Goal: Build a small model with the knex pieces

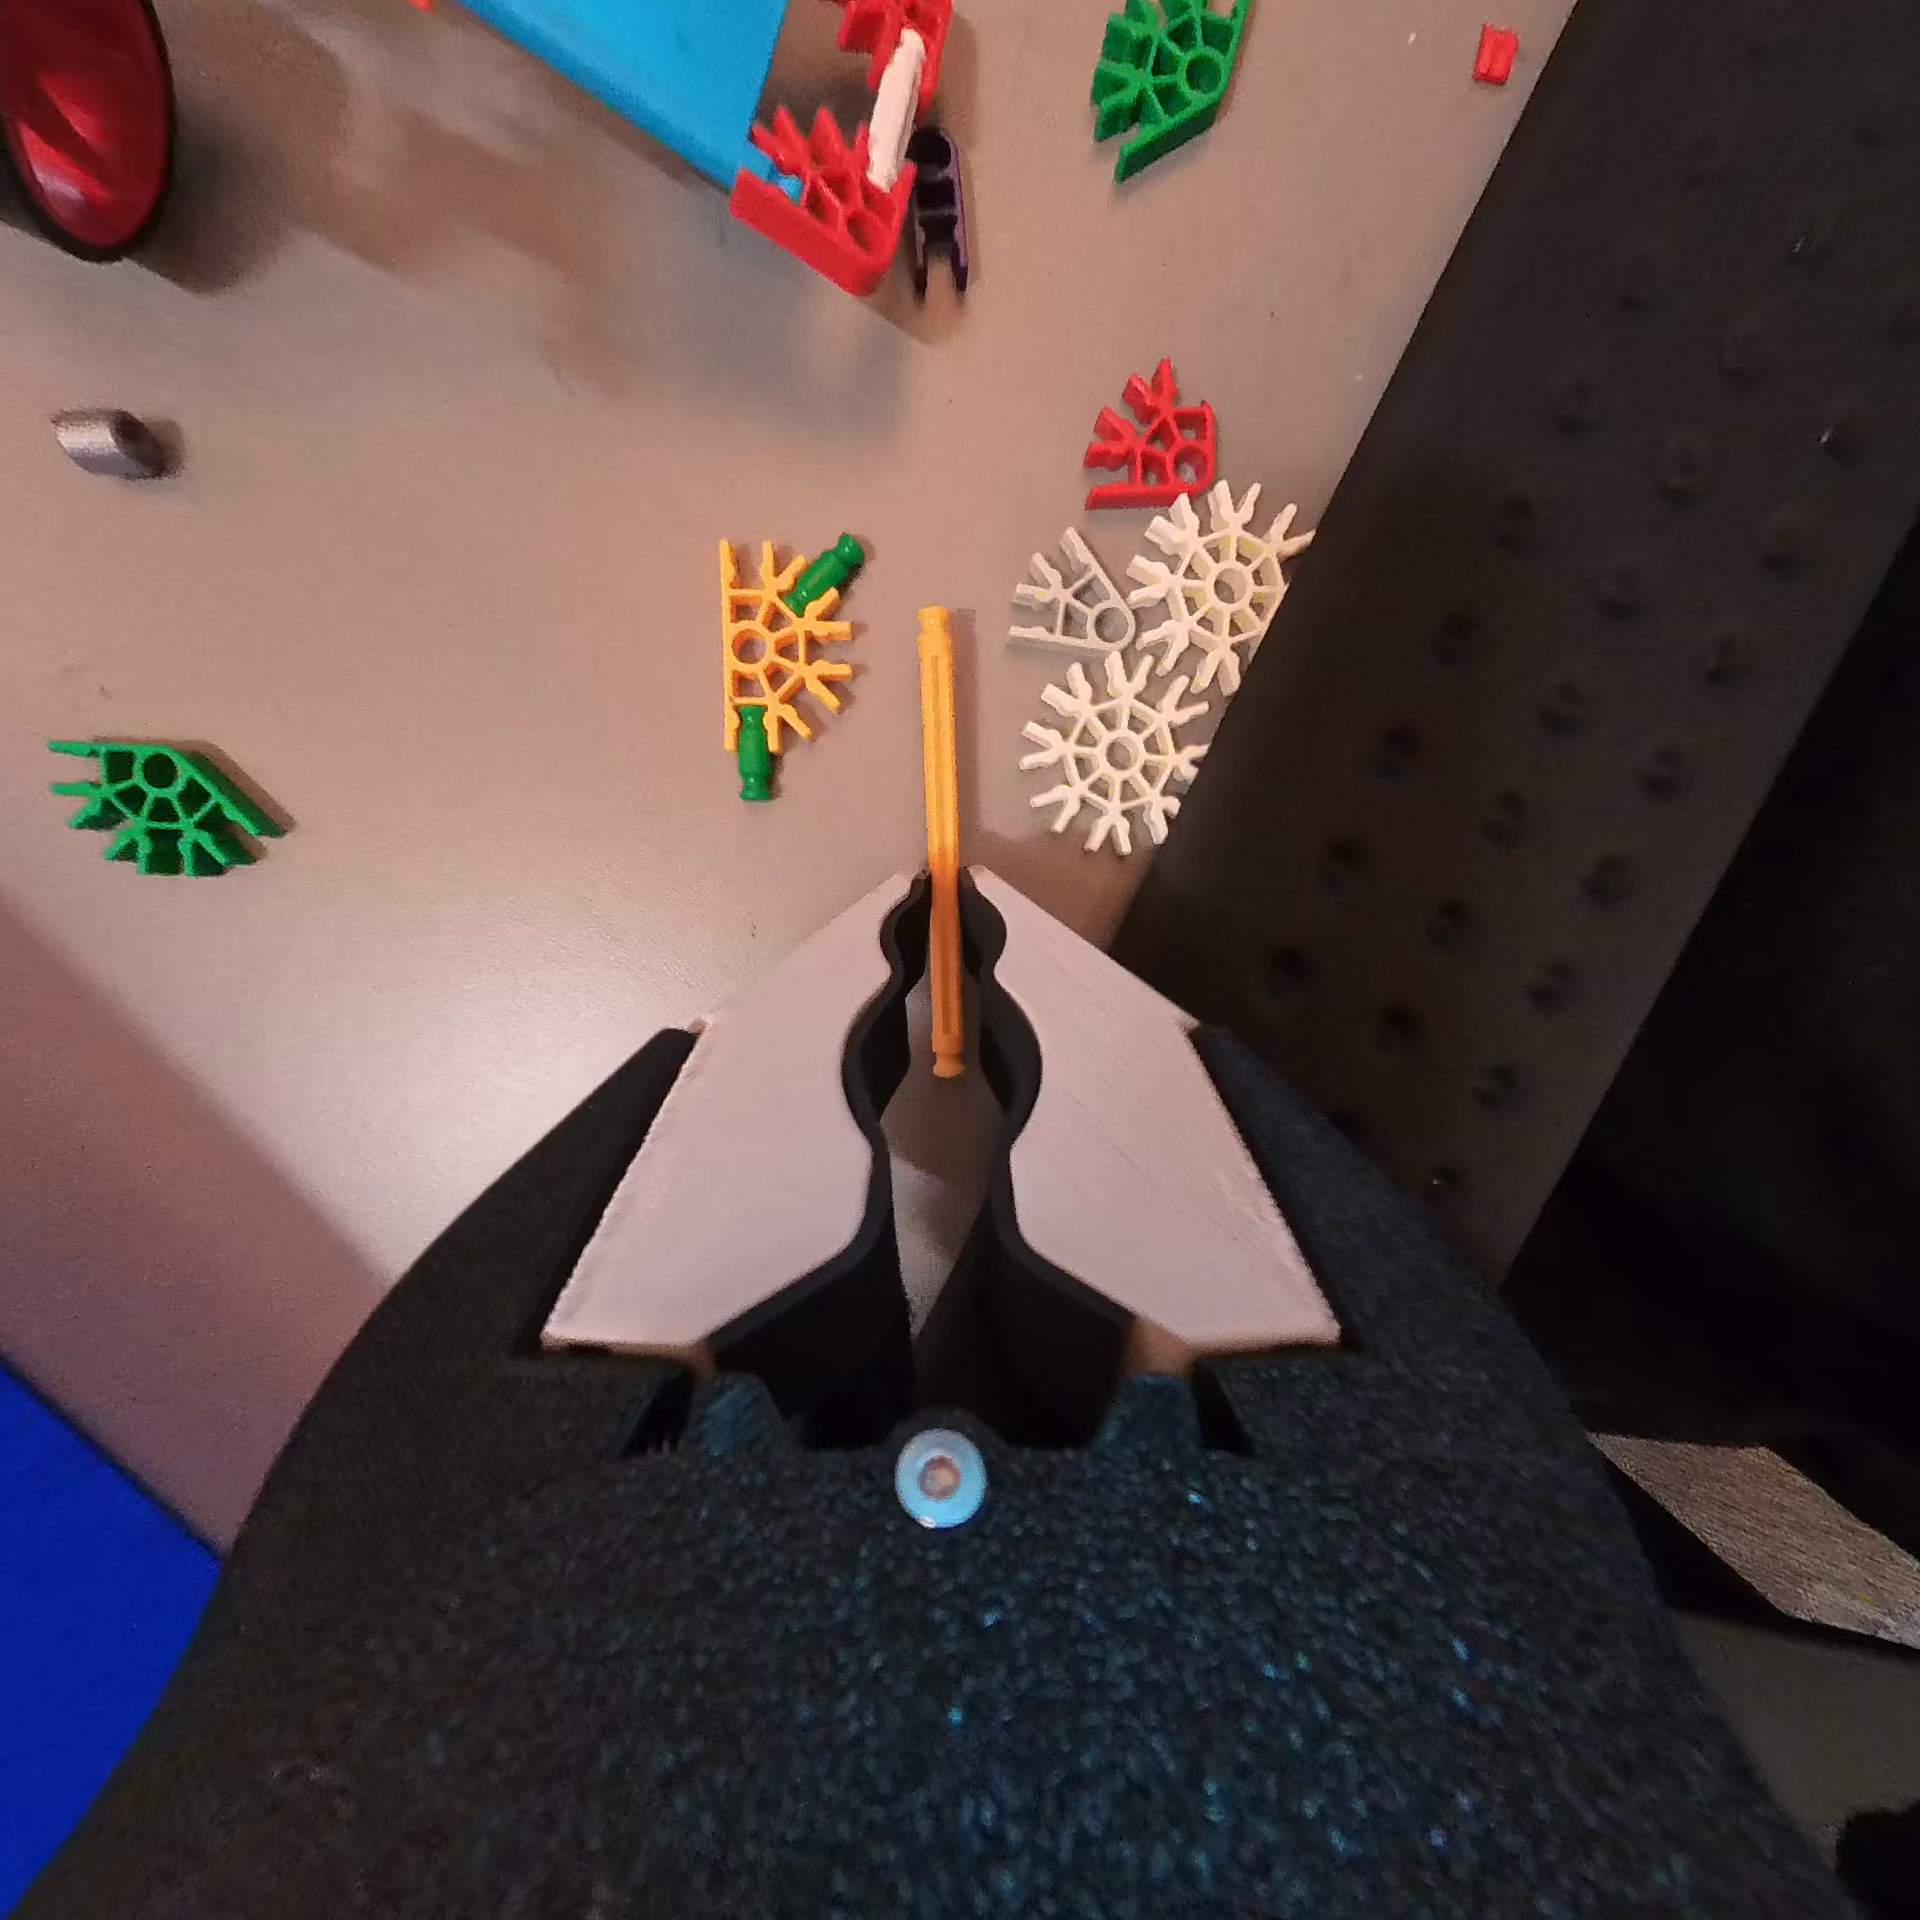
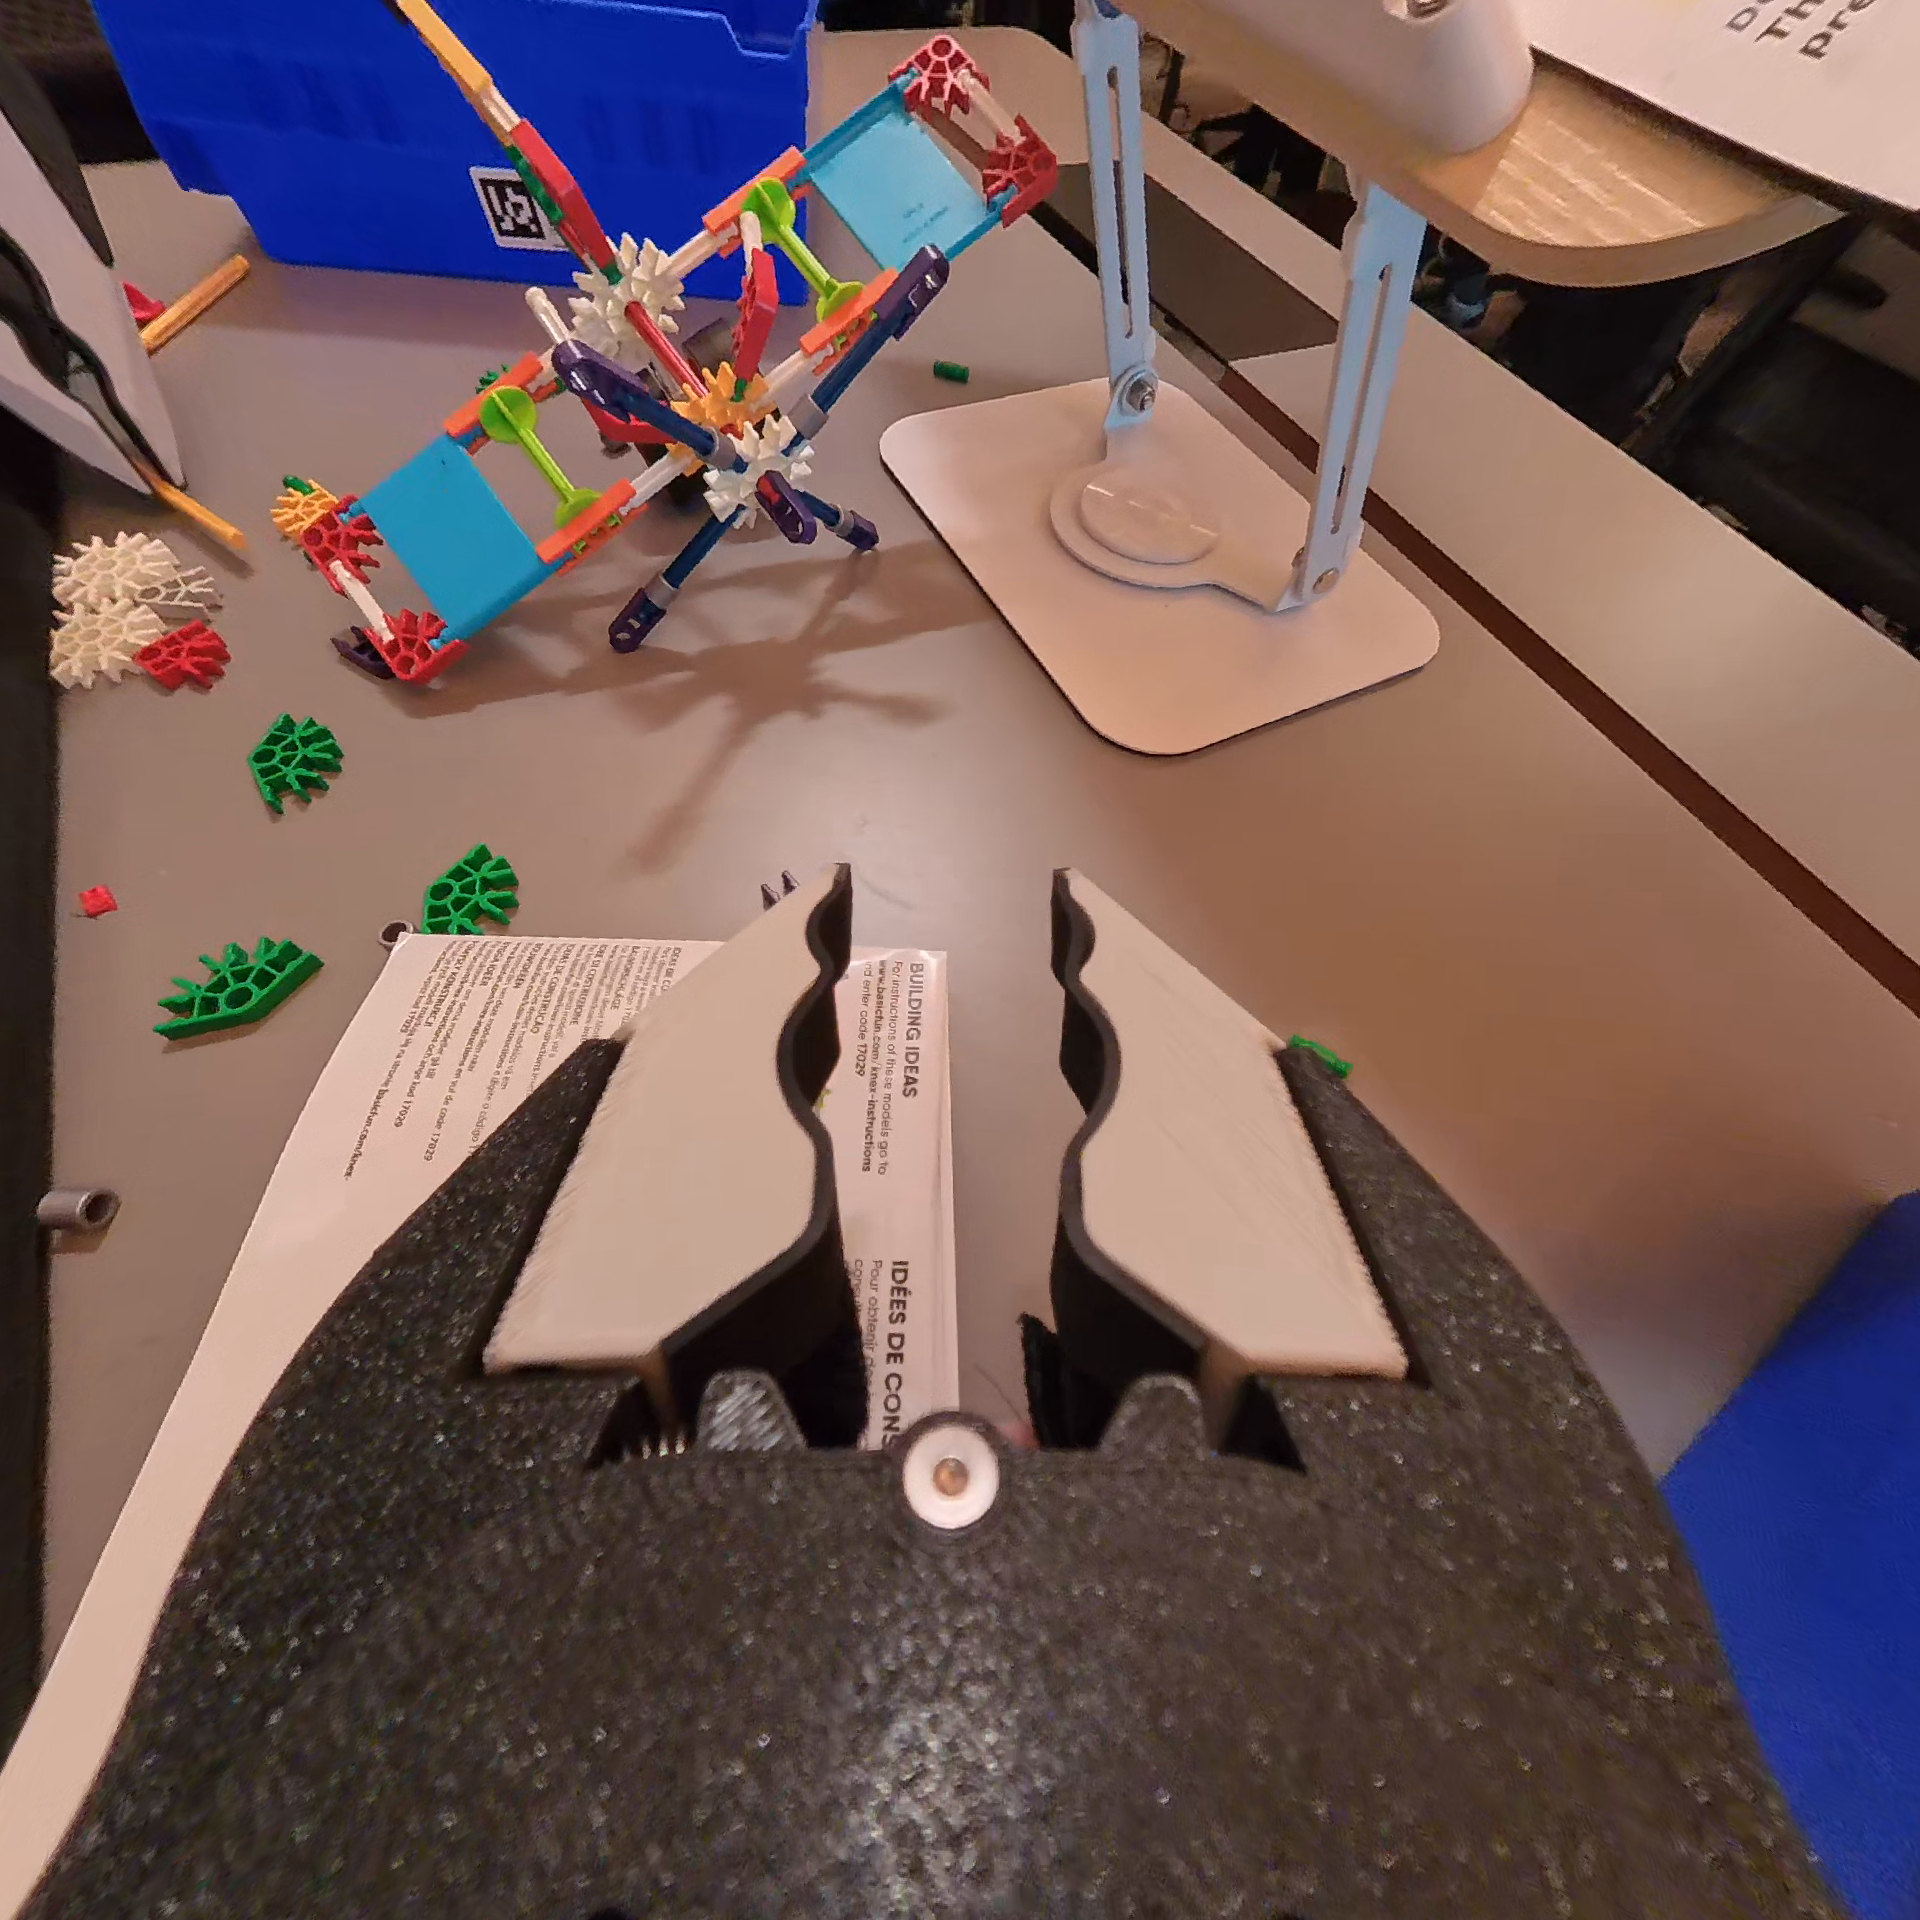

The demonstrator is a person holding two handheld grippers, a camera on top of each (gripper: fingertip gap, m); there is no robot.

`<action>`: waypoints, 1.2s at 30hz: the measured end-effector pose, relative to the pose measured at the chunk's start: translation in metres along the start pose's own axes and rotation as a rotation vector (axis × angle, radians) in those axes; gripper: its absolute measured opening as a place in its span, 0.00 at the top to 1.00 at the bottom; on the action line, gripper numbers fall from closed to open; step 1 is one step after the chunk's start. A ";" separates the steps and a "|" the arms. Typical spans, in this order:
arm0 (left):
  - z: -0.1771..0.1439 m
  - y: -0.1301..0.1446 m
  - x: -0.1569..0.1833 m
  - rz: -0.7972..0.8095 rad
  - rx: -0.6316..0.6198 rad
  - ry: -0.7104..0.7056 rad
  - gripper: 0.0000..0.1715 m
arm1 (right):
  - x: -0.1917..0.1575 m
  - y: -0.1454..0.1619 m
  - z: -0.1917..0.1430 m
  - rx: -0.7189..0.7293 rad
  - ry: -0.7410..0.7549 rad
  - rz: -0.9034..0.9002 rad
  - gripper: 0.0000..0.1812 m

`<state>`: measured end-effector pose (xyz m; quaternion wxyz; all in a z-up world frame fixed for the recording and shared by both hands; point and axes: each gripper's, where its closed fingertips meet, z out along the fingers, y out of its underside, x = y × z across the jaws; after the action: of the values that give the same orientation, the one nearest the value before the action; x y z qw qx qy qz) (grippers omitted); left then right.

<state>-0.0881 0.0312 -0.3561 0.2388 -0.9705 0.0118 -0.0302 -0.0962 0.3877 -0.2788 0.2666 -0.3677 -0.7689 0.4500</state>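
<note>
My left gripper [image 1: 943,883] is shut on a thin orange rod [image 1: 937,727]. The fingertips pinch it about mid-length; its far end points ahead over the table and its near end sits between the fingers. Just left of the rod lies a yellow connector with two short green rods [image 1: 774,655]. Just right lie two white snowflake connectors [image 1: 1117,750] and a pale grey connector [image 1: 1070,608]. My right gripper [image 2: 951,883] is open and empty, above the far edge of a white printed sheet [image 2: 468,1039]. The rod's tip also shows in the right wrist view [image 2: 197,514].
A colourful rod-and-connector model [image 2: 665,384] stands mid-table before a blue bin [image 2: 364,135]. A white stand's base [image 2: 1164,582] sits to the right. Green connectors [image 2: 296,758] and red connectors [image 1: 1153,442] lie loose. A black foam block [image 1: 1558,623] borders the right of the left wrist view. To the pale grey connector [image 1: 1070,608]: left tips about 5 centimeters, right tips about 30 centimeters. It turns up in the right wrist view [image 2: 177,589] as well.
</note>
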 end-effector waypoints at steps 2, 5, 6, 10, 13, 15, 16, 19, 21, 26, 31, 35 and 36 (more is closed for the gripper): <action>-0.003 -0.005 -0.003 0.009 0.020 -0.011 0.97 | 0.001 0.000 -0.001 0.001 0.002 0.001 0.79; -0.010 -0.017 -0.003 0.029 0.062 -0.017 0.97 | 0.001 -0.001 -0.001 0.004 0.005 0.000 0.79; -0.011 -0.024 -0.003 0.045 0.081 -0.020 0.97 | 0.001 -0.001 -0.001 0.006 0.005 0.001 0.79; -0.009 -0.055 0.009 0.116 0.134 -0.004 0.97 | 0.002 0.000 -0.002 0.005 0.006 0.004 0.79; -0.002 -0.075 0.021 0.187 0.141 0.025 0.97 | 0.003 0.000 -0.002 0.005 0.006 0.004 0.79; 0.006 -0.089 0.033 0.234 0.152 0.066 0.97 | 0.002 0.000 -0.002 0.004 0.007 0.003 0.79; 0.011 -0.095 0.038 0.256 0.157 0.079 0.97 | 0.002 0.000 -0.002 0.004 0.006 0.002 0.79; 0.025 -0.105 0.046 0.304 0.142 0.096 0.97 | 0.000 0.000 -0.001 -0.002 0.000 -0.001 0.79; 0.030 -0.113 0.047 0.296 0.162 0.102 0.97 | -0.003 0.001 -0.001 -0.006 -0.014 -0.005 0.79; 0.033 -0.130 0.044 0.260 0.233 0.059 0.97 | -0.005 0.001 0.001 -0.011 -0.023 0.000 0.79; 0.033 -0.146 0.036 0.198 0.301 -0.014 0.97 | -0.007 -0.013 -0.005 0.043 -0.024 0.014 0.79; 0.039 -0.166 0.036 0.046 0.358 0.004 0.97 | -0.004 -0.015 -0.009 0.063 -0.021 0.033 0.79; 0.043 -0.169 0.036 0.017 0.359 0.007 0.97 | -0.004 -0.014 -0.009 0.062 -0.023 0.038 0.79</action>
<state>-0.0482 0.1989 -0.3138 0.4085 -0.9120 0.0151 -0.0334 -0.0918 0.3846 -0.2629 0.2606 -0.3684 -0.7505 0.4828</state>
